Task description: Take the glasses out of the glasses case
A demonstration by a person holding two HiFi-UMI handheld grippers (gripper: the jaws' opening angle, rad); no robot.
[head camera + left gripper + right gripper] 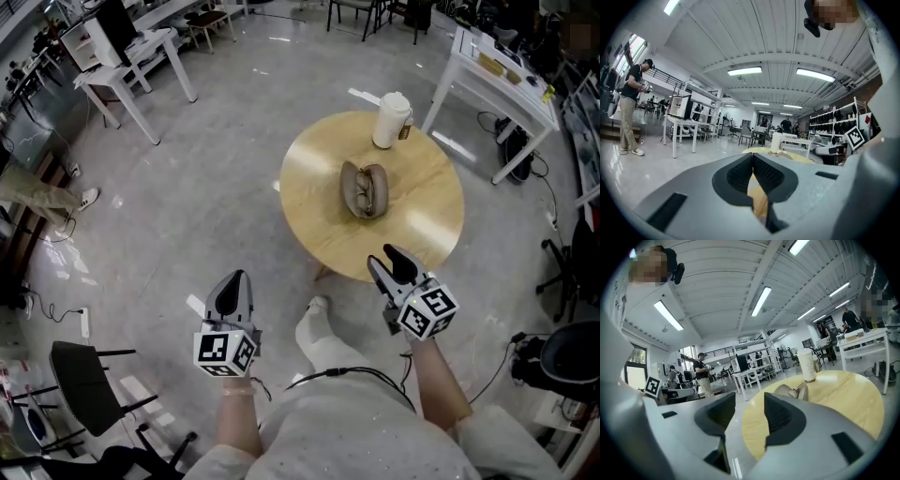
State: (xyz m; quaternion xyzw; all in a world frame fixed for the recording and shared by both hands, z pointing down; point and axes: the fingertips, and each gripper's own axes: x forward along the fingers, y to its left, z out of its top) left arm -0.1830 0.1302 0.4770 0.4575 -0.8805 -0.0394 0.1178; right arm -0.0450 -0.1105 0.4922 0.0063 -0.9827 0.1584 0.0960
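An open grey-brown glasses case (364,189) lies in the middle of the round wooden table (427,220), with what look like glasses inside it. My right gripper (387,260) hovers over the table's near edge, short of the case, open and empty. In the right gripper view the case (794,391) sits beyond the right gripper (750,401), whose jaws stand apart. My left gripper (236,277) hangs over the floor to the left of the table, shut on nothing. The left gripper view shows the left gripper (751,159) with its pads together and the table (797,158) ahead.
A white lidded cup (391,120) stands at the table's far edge, behind the case. White desks (497,84) and chairs ring the room, and a black chair (89,380) is at the near left. A person (629,110) stands far off at the left.
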